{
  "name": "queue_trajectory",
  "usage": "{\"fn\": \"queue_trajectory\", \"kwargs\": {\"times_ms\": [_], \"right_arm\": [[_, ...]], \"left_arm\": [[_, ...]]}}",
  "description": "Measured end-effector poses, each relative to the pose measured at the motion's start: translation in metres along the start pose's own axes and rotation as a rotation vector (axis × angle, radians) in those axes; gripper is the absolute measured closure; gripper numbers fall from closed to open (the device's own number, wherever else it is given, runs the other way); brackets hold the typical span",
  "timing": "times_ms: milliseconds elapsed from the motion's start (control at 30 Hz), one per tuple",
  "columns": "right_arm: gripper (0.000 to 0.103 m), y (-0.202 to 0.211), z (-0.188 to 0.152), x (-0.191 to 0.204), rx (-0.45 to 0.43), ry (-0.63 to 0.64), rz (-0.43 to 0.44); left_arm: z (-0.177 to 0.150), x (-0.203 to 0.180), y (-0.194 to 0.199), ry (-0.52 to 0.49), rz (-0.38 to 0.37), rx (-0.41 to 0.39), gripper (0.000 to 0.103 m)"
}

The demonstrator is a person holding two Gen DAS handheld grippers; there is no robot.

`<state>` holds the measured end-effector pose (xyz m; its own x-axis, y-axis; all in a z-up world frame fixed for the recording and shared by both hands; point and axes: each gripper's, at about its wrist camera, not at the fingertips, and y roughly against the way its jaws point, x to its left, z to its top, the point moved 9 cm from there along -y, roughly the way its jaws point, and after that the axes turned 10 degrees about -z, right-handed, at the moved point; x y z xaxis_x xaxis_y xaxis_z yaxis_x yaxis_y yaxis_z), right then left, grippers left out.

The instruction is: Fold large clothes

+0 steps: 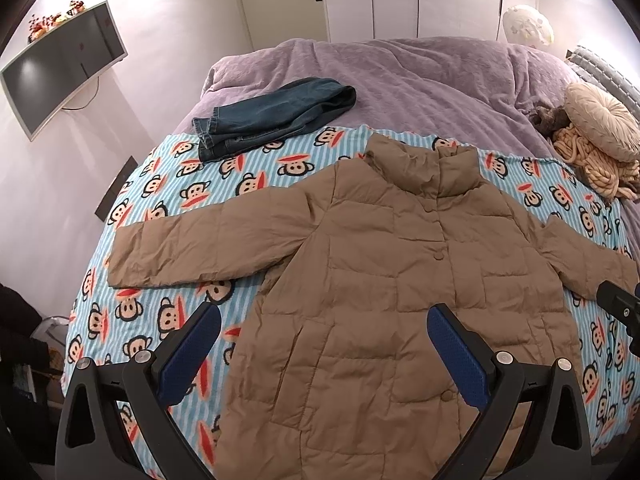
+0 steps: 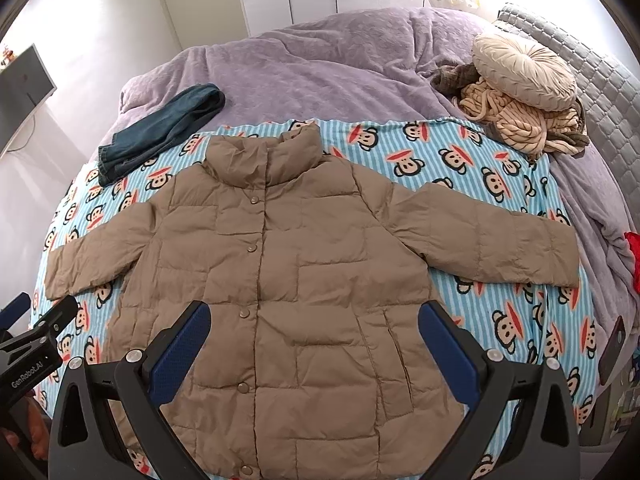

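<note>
A tan jacket (image 2: 296,280) is spread flat on the monkey-print blanket (image 2: 460,156), mid-frame. Both the left tongs (image 1: 324,344) and right tongs (image 2: 314,340) are held released above its lower half.

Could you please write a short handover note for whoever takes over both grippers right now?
Left gripper: fingers open, holding nothing, above the jacket's lower left side.
Right gripper: fingers open, holding nothing, above the jacket's lower front.
Brown puffer jacket: flat, front up, snaps closed, both sleeves spread out on the monkey-print blanket.
Folded jeans: at the blanket's far left edge, partly on the purple bedspread.
Done: jacket laid out.
Left: all of its folding; no fold made yet.
</note>
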<state>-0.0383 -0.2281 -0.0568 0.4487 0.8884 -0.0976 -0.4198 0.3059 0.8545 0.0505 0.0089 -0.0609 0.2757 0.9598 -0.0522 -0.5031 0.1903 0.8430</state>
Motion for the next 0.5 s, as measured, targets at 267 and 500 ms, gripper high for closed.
{"fn": "queue_trajectory", "kwargs": {"times_ms": [267,500], "right_arm": [[0.000,-0.0004,-0.0006,-0.0008,0.000,0.000,-0.001],[0.000,0.0004,0.0042,-0.0004,-0.003,-0.004,0.000]], "left_arm": [[0.0003,0.0007,-0.0004,0.002,-0.004,0.001,0.000],[-0.0001,0.0000,-0.0008,0.002,-0.003,0.001,0.000]]}}
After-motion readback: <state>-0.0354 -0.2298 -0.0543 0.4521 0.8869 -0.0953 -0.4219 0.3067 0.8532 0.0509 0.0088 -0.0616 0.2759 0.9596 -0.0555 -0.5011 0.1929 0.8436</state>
